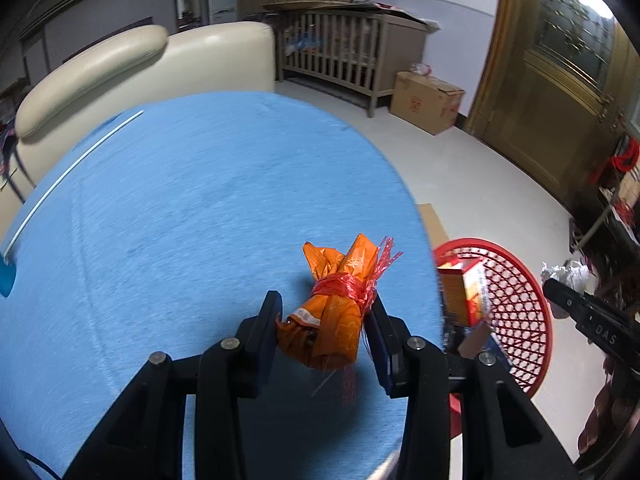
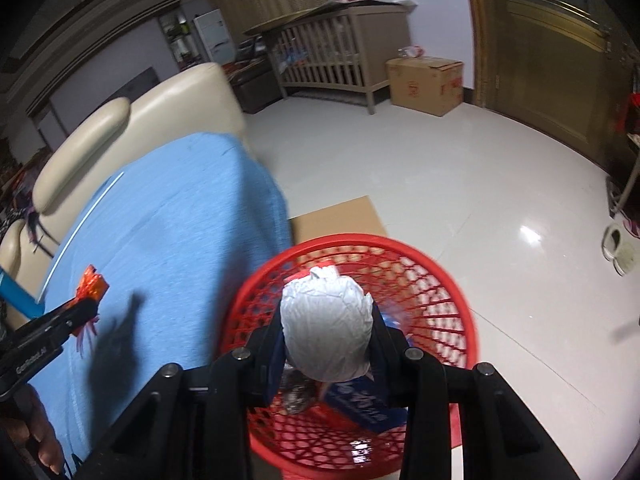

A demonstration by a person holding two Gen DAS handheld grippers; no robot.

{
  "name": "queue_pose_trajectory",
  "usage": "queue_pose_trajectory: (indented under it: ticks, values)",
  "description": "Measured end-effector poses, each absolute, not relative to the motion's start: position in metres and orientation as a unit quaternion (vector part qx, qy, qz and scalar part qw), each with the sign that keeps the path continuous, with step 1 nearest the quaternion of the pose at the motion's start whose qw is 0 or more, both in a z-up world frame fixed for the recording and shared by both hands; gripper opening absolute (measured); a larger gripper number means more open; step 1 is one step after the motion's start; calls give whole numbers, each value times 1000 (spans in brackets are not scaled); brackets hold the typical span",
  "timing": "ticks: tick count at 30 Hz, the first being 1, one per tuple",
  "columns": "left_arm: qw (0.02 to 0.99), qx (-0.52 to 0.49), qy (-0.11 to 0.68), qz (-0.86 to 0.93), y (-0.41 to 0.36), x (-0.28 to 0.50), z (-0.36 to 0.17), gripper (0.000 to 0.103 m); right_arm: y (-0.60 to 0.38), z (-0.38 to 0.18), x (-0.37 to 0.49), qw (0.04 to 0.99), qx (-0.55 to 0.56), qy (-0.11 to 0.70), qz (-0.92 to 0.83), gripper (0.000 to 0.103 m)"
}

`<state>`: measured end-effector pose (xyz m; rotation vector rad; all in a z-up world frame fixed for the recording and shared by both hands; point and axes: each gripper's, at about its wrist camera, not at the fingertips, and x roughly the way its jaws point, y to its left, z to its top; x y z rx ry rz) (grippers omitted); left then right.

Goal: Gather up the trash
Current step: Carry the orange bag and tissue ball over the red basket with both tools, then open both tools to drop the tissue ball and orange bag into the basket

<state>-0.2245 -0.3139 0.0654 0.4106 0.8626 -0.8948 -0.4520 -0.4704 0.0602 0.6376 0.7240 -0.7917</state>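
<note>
While the left claw (image 1: 324, 320) is clenched on the orange wrapper (image 1: 336, 304), the white wad (image 2: 326, 326), gripped by the right claw (image 2: 326, 344), should be released squarely over the red basket (image 2: 452, 280).

Dim indoor light, glare on floor (image 2: 532, 236), motion blur, heavy fisheye vignetting.

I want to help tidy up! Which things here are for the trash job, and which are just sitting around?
For the job: orange wrapper in the left tool, white paper ball in the right tool, red basket.

Just lying about: sofa, crib, cardboard box, white straw.
</note>
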Motion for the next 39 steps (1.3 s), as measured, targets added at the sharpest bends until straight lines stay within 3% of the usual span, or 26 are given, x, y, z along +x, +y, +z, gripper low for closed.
queue_pose_trajectory:
  ticks: [33,35,37,39]
  values:
    - [775,222,394,-443,-342,-261,67,43,-494,26,-482,781,328,360,-390,41]
    - [774,223,394,-444,-343,-262,66,43,-495,24,-482,778,329,362,-394,49]
    - [772,224,394,-445,-344,-264,65,43,-498,23,-481,775,334,364,-394,68]
    - [770,226,395,-447,-346,-265,65,43,-500,23,-483,773,334,363,-399,70]
